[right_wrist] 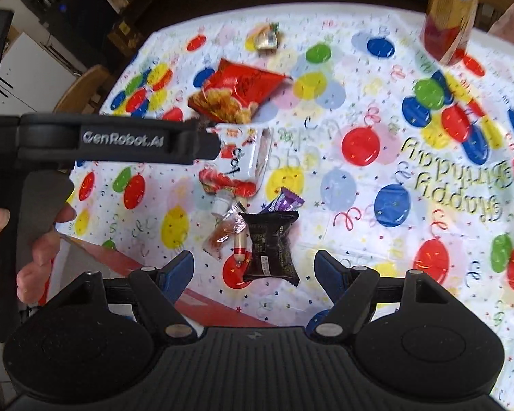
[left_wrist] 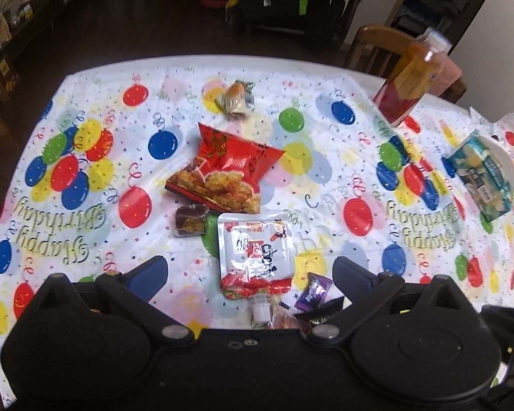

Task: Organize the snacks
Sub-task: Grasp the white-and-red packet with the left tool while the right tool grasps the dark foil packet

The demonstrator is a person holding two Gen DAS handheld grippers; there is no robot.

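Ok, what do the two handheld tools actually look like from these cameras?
Both are matte black plastic: rounded housings, angled link arms with silver pivot pins, blue-padded fingers. Left tool shows side-on in the right view, with white "GenRobot.AI" lettering. Right tool looks identical. No cables visible.

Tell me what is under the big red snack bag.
Beneath the big red snack bag, the near-left corner overlaps a small dark brown round pastry packet. Balloon-print tablecloth surrounds it; anything else underneath is hidden.

Dark floor (left_wrist: pixel 96 34), wooden chair (left_wrist: pixel 377 44) behind the balloon-print tablecloth (left_wrist: pixel 325 78).
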